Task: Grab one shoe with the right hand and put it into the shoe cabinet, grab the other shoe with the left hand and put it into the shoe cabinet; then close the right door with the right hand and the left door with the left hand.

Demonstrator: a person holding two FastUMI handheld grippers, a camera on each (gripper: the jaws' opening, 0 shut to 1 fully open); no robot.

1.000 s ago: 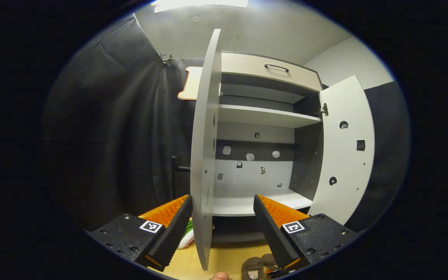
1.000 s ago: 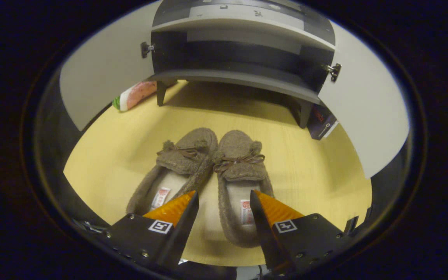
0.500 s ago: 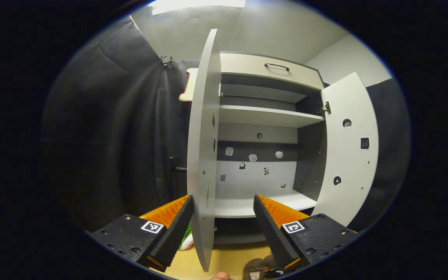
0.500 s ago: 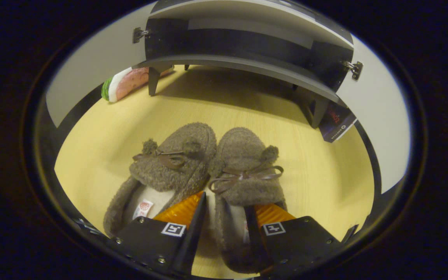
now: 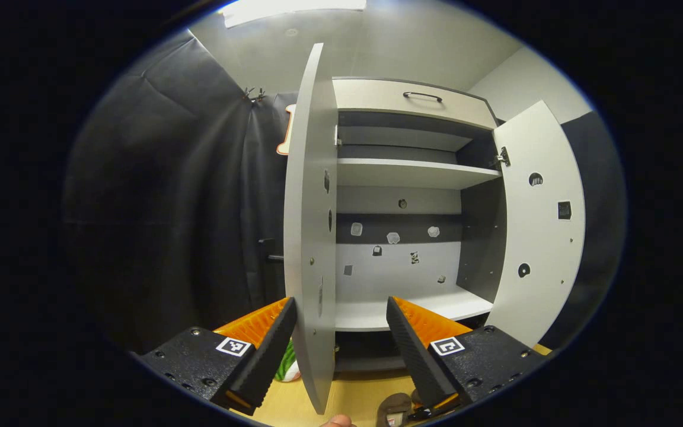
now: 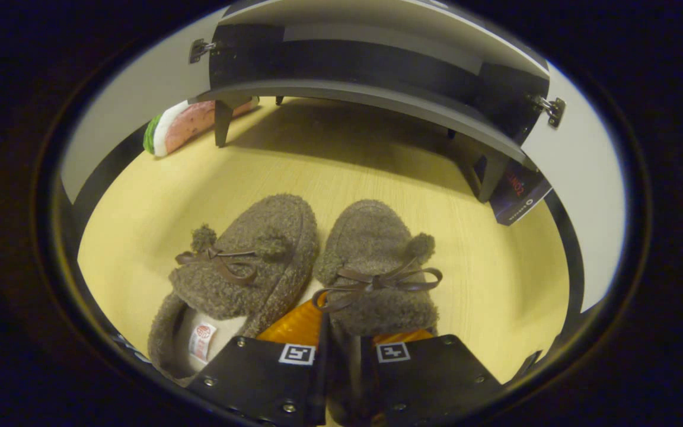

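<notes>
Grey shoe cabinet (image 5: 412,175), both doors open, shelves bare. Right gripper (image 6: 341,350) clamped on inner side wall of right fuzzy brown slipper (image 6: 377,267); left slipper (image 6: 241,267) touching beside, mid wooden floor (image 6: 495,279). Left gripper (image 5: 341,332) jaws spread, straddling left door edge (image 5: 309,237), no contact.

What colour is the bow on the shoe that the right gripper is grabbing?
Dark brown bow on a lighter brown fuzzy shoe; clearest in the right gripper view.

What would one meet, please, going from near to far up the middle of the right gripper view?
Right tongs closed on the right slipper → bare wooden floor → shoe cabinet's bottom edge → its dark interior.
</notes>
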